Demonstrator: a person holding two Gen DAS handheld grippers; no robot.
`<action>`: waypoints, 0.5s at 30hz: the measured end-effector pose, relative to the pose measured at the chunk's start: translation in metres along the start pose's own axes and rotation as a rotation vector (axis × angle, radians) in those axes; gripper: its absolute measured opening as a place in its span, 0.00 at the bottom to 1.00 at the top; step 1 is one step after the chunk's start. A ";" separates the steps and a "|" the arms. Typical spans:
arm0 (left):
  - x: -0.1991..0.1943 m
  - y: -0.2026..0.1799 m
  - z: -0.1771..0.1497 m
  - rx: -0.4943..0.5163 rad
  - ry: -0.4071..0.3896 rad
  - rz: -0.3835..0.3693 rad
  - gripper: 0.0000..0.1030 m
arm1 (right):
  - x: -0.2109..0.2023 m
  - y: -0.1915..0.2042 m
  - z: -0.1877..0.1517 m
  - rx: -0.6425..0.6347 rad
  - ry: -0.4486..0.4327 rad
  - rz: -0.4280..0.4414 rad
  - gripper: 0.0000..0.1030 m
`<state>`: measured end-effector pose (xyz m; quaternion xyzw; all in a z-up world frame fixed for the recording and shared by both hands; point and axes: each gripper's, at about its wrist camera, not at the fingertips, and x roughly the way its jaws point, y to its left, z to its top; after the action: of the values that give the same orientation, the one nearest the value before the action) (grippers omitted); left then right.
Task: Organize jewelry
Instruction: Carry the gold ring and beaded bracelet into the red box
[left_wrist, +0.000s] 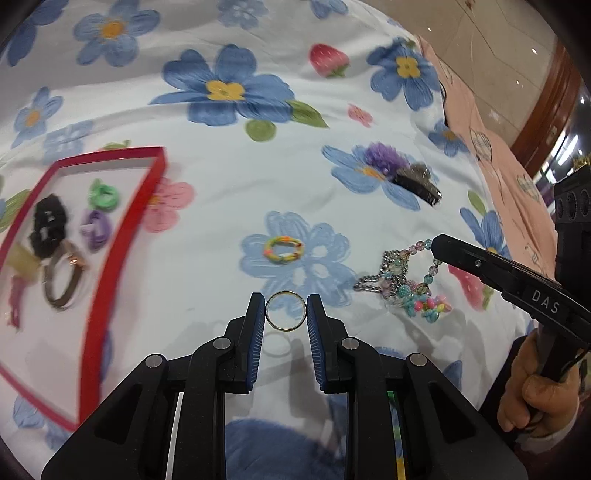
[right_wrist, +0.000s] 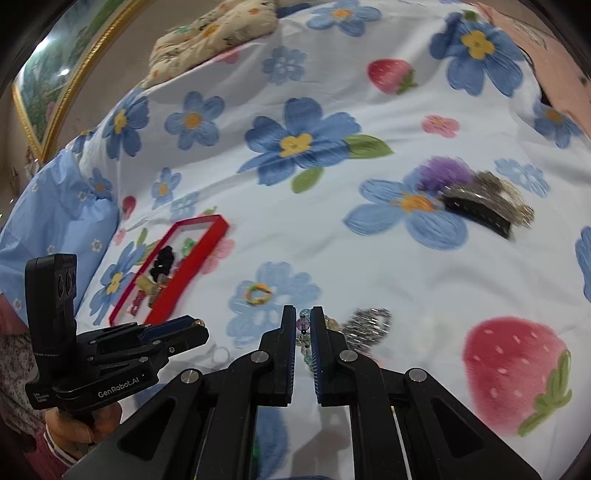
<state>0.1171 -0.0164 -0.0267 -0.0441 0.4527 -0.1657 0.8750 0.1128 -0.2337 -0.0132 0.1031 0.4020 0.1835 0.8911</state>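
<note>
Gold ring up in the left tool, beads pinched in the right!

The left gripper (left_wrist: 286, 312) pinches a thin gold ring (left_wrist: 286, 311) between its blue pads, lifted off the floral sheet (left_wrist: 229, 192), low centre of the left view. At left sits the red tray (left_wrist: 110, 236), holding a black scrunchie (left_wrist: 46, 227), green (left_wrist: 104, 193) and purple (left_wrist: 96, 228) ties and a brown hair band (left_wrist: 62, 277). The right gripper (right_wrist: 303, 325) is nipped onto a beaded necklace (right_wrist: 303, 324), bottom centre of its view. A multicoloured ring (left_wrist: 283, 250) lies mid-sheet; a purple-tufted hair clip (left_wrist: 406, 173) sits upper right.
</note>
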 end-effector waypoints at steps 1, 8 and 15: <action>-0.005 0.005 -0.001 -0.009 -0.009 0.003 0.20 | 0.000 0.005 0.001 -0.008 -0.002 0.006 0.07; -0.036 0.039 -0.005 -0.070 -0.060 0.035 0.20 | 0.008 0.046 0.010 -0.074 -0.002 0.055 0.07; -0.060 0.079 -0.014 -0.136 -0.091 0.088 0.20 | 0.026 0.089 0.015 -0.133 0.013 0.113 0.07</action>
<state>0.0937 0.0783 -0.0058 -0.0913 0.4242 -0.0939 0.8961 0.1182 -0.1429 0.0089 0.0647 0.3883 0.2603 0.8816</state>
